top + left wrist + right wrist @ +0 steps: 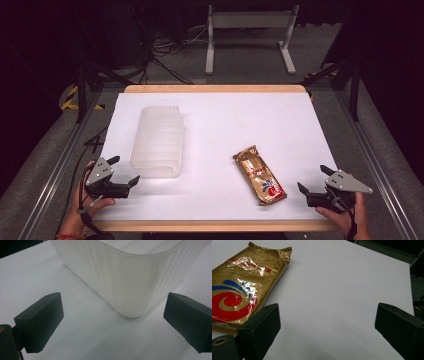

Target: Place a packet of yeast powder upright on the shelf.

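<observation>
- High view: a white table (220,125) carries a clear ribbed bin (157,141) toward its left edge, long side running from the near half toward the far edge; a gold packet (259,175) lies flat in the near right part, slanted, its near end close to the near edge; bin and packet are well apart; the left gripper (123,170) sits at the near left corner, held by a hand (82,207), jaws spread wide with nothing between them, just beside the bin's near left corner but not touching it; the right gripper (314,178) sits at the near right corner in the other hand (345,215), jaws likewise spread and empty, pointing toward the packet and near its lower end without touching.
- Left gripper view: the two black jaws stand far apart over bare table; the bin's rounded near corner (130,285) rises just ahead of the gap between them, apart from both pads; its shadow falls on the white surface below.
- Right gripper view: the jaws stand wide apart with only bare table between them; the packet (242,287) lies ahead and to the left, partly behind the left jaw; it shows a red swirl, blue strokes and a crimped far end; whether that jaw touches it I cannot tell.
</observation>
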{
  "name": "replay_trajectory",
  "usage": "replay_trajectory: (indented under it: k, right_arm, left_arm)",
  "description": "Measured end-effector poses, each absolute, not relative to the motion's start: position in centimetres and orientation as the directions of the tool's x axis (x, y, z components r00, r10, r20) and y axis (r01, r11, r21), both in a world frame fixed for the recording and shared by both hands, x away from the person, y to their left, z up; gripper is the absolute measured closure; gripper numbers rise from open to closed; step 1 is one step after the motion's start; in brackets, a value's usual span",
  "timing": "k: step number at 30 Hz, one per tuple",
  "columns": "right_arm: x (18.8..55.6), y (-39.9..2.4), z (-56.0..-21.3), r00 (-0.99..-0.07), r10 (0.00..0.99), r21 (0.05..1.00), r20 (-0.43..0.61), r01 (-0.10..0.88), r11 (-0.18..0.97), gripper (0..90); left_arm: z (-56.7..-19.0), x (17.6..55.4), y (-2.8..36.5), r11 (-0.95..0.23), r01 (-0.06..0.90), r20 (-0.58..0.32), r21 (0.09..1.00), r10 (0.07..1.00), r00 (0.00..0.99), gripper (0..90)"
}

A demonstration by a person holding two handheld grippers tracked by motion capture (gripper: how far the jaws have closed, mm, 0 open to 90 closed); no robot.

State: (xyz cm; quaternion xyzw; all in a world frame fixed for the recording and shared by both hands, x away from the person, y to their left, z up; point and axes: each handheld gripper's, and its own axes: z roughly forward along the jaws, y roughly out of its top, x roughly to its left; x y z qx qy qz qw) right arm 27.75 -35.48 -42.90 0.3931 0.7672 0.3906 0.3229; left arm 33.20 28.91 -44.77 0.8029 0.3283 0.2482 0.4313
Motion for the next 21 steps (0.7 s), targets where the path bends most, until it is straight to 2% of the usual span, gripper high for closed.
replay_trajectory:
  k: [11, 14, 21]
  right_arm:
    - [28.3, -34.8, -42.9, -0.524, 0.838, 0.851, -0.152, 0.363, 0.380, 11.1]
    - [28.7, -34.4, -42.7, -0.541, 0.833, 0.852, -0.114, 0.378, 0.363, 11.7]
    - [30.5, -32.8, -41.6, -0.600, 0.792, 0.838, -0.108, 0.373, 0.397, 13.5]
  left_arm:
    - [-45.1, 32.6, 28.6, -0.432, 0.322, 0.117, 0.843, 0.730, 0.673, 3.8]
    - [-45.1, 32.5, 28.6, -0.424, 0.320, 0.105, 0.847, 0.724, 0.682, 3.7]
    - [-44.9, 32.2, 28.7, -0.420, 0.315, 0.097, 0.851, 0.715, 0.692, 2.9]
